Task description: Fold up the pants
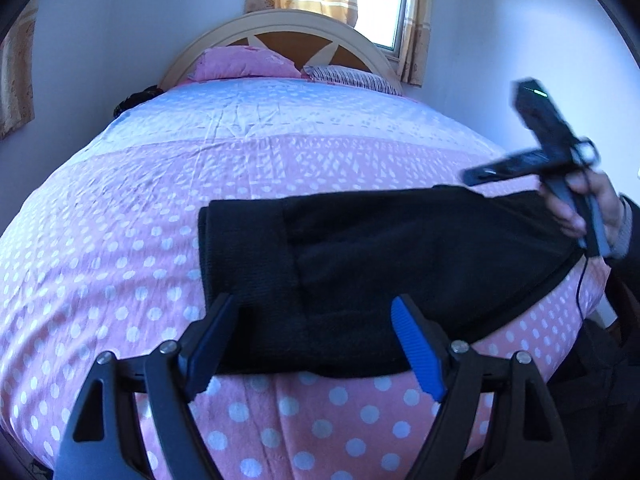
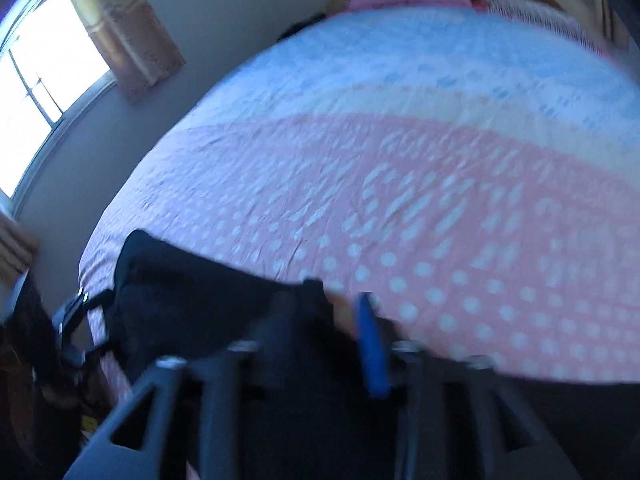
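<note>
Black pants (image 1: 360,264) lie folded into a wide rectangle on the near part of the bed (image 1: 120,272), on the pink polka-dot bedspread; an upper layer covers the right portion and leaves a band of the lower layer showing on the left. Left gripper (image 1: 316,336) hovers over the near edge of the pants with its fingers spread wide — nothing between them, the blue-padded finger (image 1: 418,354) over the cloth's near edge. Contact between fingertips and cloth cannot be judged. Right gripper (image 2: 340,312) is seen in the left wrist view as a dark, motion-blurred device held in a hand (image 1: 592,212) above the right end of the pants. The right wrist view is heavily blurred; the fingers there appear narrowly parted, with a strip of bedspread visible between them, and they sit at the far edge of the dark cloth — whether they touch it is unclear. At the head of the bed: a pink pillow (image 1: 244,64), a striped pillow (image 1: 352,78), a curved headboard (image 1: 288,24), a curtained window (image 1: 380,0).
</note>
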The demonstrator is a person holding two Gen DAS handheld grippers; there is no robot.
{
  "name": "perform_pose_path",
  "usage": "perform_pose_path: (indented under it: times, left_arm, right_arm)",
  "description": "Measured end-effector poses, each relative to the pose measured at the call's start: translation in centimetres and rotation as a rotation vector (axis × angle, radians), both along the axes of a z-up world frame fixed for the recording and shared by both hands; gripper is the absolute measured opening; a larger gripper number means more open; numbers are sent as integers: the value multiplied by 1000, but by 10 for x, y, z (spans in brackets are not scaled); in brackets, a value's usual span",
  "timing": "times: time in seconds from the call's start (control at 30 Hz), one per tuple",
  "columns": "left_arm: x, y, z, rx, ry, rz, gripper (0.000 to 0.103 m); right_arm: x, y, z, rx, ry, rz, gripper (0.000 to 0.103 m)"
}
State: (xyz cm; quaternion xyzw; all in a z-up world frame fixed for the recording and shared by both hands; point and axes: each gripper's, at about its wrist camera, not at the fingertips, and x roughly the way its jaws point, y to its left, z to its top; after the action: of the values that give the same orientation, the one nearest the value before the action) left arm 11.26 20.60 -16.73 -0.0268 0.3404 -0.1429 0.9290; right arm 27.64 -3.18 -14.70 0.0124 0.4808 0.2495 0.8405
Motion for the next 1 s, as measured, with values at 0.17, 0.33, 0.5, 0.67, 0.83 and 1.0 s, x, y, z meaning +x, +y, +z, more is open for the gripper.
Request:
perform_pose_path:
  times: [0.17,0.33,0.5,0.67,0.83,1.0]
  left_arm:
    - [-4,19,1,-49,-5,81,82]
    - [1,33,-11,-113,51,129,82]
    - [3,26,-11,-88,46,123,82]
    - [3,17,-13,-32,35,110,85]
    - [2,22,-14,-50,31,105,85]
    - [2,22,-12,-45,35,114,85]
  right_arm:
    - [-87,-30,23,-121,-138,170,44]
    - [-164,-42,9,-327,-231,325,44]
    - [-185,-46,-15,-496,-320,310,44]
    - [-176,-48,-21,-467,-303,270,3]
    - [-196,-46,-6,-463,-321,288,3]
    - [-192,-42,-33,-516,-308,284,3]
